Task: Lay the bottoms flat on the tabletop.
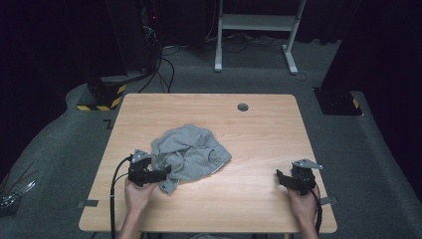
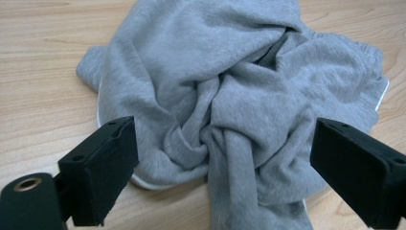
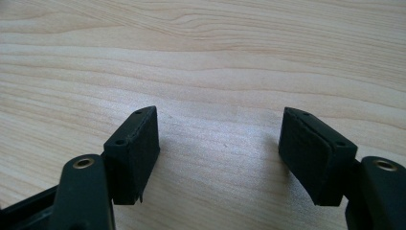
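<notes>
We are approaching the crumpled grey sweatshirt [image 1: 189, 153], which is lying bunched left of centre on the wooden table [image 1: 259, 124]. In our judgement the grasp is not yet made; the next move is calling for closing on a twisted fold at the near edge. The left gripper [image 2: 222, 167] is straddling that fold [image 2: 234, 158], jaws spread wide and gripping nothing. The right gripper [image 3: 219, 143] is resting well apart over bare wood, jaws likewise released and empty.
</notes>
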